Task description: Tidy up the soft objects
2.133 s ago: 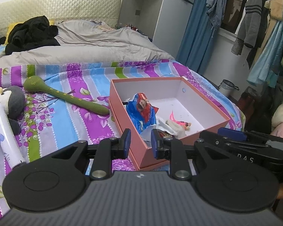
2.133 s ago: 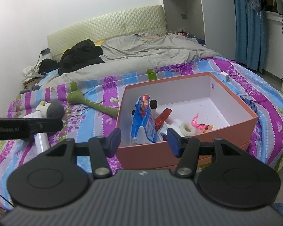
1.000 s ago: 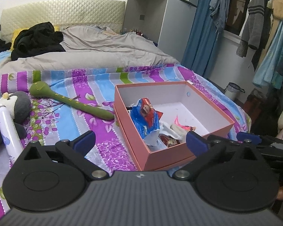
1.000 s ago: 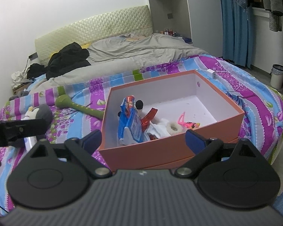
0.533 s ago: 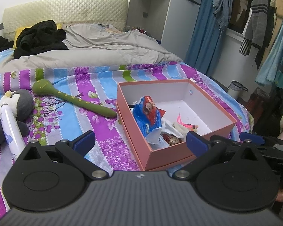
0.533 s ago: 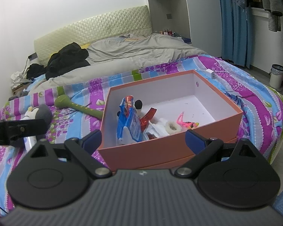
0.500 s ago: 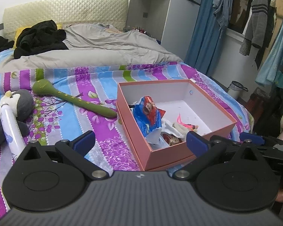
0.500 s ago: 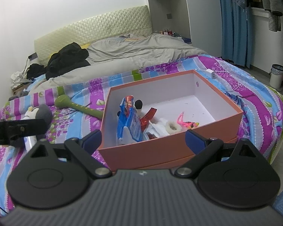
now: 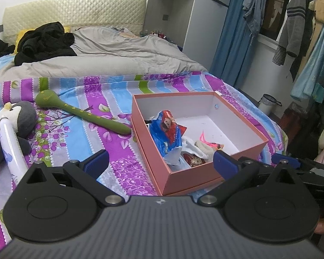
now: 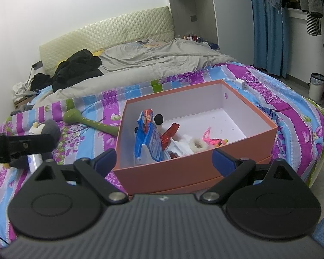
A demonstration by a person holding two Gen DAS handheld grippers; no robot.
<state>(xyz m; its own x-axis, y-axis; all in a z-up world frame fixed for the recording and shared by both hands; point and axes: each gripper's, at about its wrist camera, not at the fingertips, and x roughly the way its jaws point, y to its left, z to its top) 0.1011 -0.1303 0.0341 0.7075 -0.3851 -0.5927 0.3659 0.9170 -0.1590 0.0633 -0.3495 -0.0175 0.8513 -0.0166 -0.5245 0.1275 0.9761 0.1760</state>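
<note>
A: What is in the box (image 9: 240, 127)?

B: A stiff orange cardboard box with white walls, on the striped bedsheet (image 9: 80, 136). At its near-left end stands a crinkly blue foil bag (image 9: 165, 133), beside white cloth (image 10: 181, 143) and a pink plastic clip (image 10: 207, 137).

A: And the soft things?

B: Left of the box, on the sheet — a long green plush stick (image 9: 84, 112) with a round head, and farther left a fuzzy grey penguin (image 9: 17, 127) against a smooth white tube (image 9: 11, 149).

A: The grippers?

B: The left gripper (image 9: 159, 161) and the right gripper (image 10: 164, 157) hang before the box, fingers spread wide, empty.

The left gripper (image 9: 161, 163) and right gripper (image 10: 164, 158) both hover with jaws spread wide, holding nothing.
</note>
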